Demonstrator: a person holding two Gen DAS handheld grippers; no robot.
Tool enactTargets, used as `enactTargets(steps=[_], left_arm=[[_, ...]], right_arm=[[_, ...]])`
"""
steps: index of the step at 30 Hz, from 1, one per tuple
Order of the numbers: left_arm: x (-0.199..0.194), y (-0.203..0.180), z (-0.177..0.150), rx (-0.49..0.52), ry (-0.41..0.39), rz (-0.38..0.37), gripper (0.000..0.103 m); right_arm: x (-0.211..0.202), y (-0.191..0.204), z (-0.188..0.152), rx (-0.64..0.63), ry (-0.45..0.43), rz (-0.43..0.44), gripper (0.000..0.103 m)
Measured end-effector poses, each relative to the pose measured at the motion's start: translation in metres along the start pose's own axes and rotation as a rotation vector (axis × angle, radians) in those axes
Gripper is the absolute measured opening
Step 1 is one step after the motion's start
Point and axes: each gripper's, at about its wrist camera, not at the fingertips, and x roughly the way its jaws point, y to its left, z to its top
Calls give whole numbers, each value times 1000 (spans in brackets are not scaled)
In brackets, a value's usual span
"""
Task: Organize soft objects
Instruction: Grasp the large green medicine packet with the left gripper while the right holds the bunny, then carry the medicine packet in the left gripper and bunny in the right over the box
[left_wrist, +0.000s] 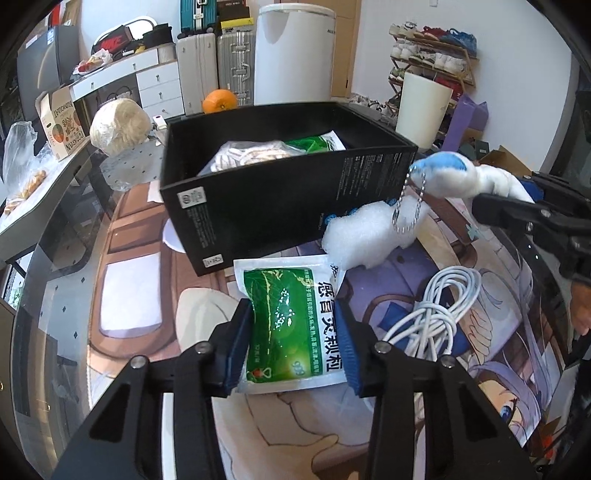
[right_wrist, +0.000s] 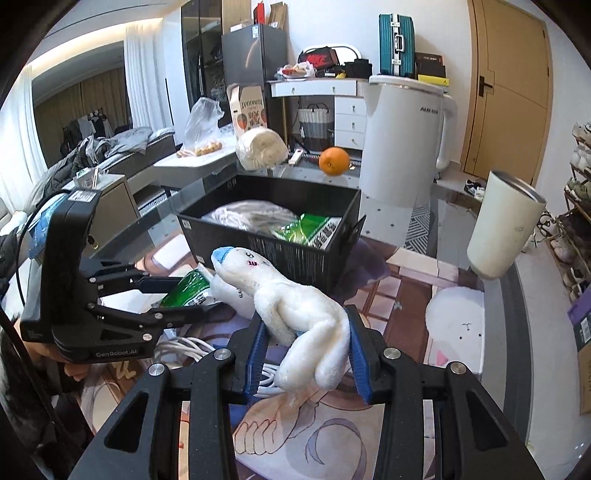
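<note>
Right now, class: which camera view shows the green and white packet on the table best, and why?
The left wrist view: the green and white packet lies nearly whole between the left gripper pads, print readable. The right wrist view shows only a crumpled corner of the packet, partly behind the plush toy that the right gripper holds.

Between the left fingers (left_wrist: 248, 347), the green and white sachet (left_wrist: 291, 325) carried large Chinese characters reading 感冒灵颗粒 down its white edge. The left gripper's black body (right_wrist: 85, 295) bore "GenRobot.AI" in pale letters. Far beyond the fingers, the tall white appliance (right_wrist: 402, 140) read "AUX", and a cardboard carton (right_wrist: 248, 107) showed "KUMQUAT" upside down. The black box (left_wrist: 280, 206) had fine white print, too small to read.
</note>
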Motion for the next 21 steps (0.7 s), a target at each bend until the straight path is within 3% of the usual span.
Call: enactTargets(steps=[9,21], left_arm=[[-24,10,-1,-42,-68,26,42],[-58,25,21,-83,-178,29,42]], right_arm=[[-10,-2,5,36,-50,18,40],[-24,-2,25,75,-125,-23,40]])
